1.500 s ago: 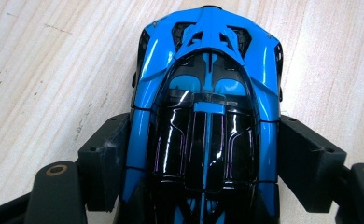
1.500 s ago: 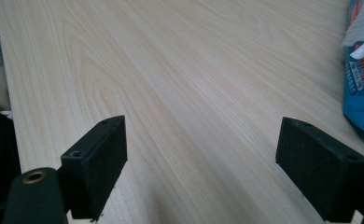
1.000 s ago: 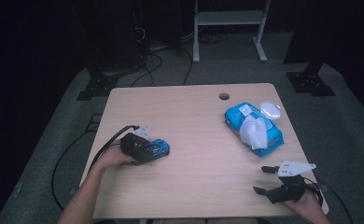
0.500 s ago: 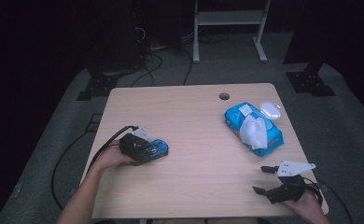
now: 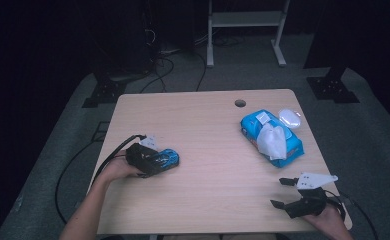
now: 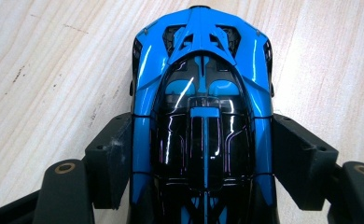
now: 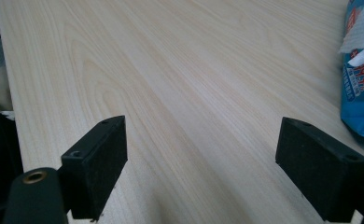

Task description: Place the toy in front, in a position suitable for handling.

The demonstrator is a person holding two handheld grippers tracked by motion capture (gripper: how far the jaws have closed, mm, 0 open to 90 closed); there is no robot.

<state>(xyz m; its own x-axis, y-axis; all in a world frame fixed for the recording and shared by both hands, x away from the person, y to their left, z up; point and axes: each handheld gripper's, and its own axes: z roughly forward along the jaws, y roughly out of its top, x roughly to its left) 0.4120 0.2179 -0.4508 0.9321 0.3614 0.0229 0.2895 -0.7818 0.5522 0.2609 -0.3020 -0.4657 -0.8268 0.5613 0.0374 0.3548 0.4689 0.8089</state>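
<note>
At the left side of the light wooden counter (image 5: 208, 150), the left tool (image 5: 150, 161) is clamped on a blue and black toy sports car (image 5: 167, 158), which sits on the counter surface near the left edge. In the left gripper view the car (image 6: 202, 107) lies lengthwise between the two black jaws, its glossy blue body and dark canopy pointing away from the camera, and both pads (image 6: 109, 161) press against its flanks; no badge or lettering can be read on it. A black cable loops from this tool off the counter's left edge. Farther right, toward the back, a round hole (image 5: 240, 103) is cut into the counter top. Beyond it lies a blue pack of wet wipes (image 5: 271, 137) with a white wipe pulled up from its opening and its white lid flap (image 5: 289, 118) folded back. In the right gripper view the pack (image 7: 360, 88) carries red and white printing, too cropped to read. At the near right corner the right tool (image 5: 287, 191) rests with its jaws wide apart, holding nothing, well clear of the pack.
</note>
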